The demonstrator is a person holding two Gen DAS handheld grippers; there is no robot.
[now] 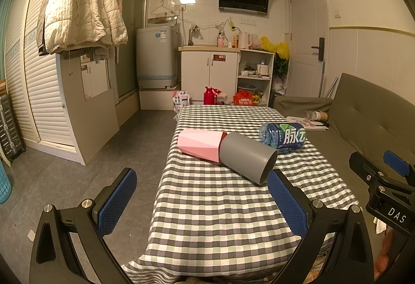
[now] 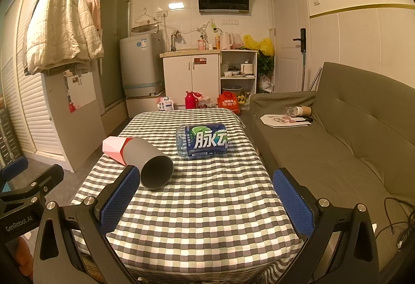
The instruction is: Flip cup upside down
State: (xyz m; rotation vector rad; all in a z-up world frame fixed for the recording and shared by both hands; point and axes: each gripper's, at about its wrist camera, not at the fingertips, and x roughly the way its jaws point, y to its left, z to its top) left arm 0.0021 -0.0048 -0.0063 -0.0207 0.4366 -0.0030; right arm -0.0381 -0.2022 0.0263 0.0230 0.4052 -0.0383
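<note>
Grey and white checks cover the table (image 1: 220,219), and the cloth hangs down over its near edge. The cup (image 1: 228,151) lies on its side on the left part of the table. It has a grey half with the open mouth facing the cameras and a pink half with flat, folded-looking sides pointing away. The pink end reaches close to the left edge of the table.

Just beside the cup, on its right, a blue drink bottle (image 2: 203,140) also lies on its side. Big white Chinese letters fill its label. It sits near the right edge of the table.

The near half of the table is bare cloth, so there is open room in front of the cup. Left of the table is grey floor (image 1: 77,180). Right of it stands a green-grey sofa (image 2: 337,143).

The left claw (image 1: 201,202) is spread wide and grips nothing. The tip of its right finger looks very close to the cup's mouth. The right claw (image 2: 206,199) is spread wide too and grips nothing. Its left finger tip sits just beside the cup's rim.

In the left wrist view, the other claw's body reads "DAS". In the right wrist view, the other one reads "GenRobot.AI".
</note>
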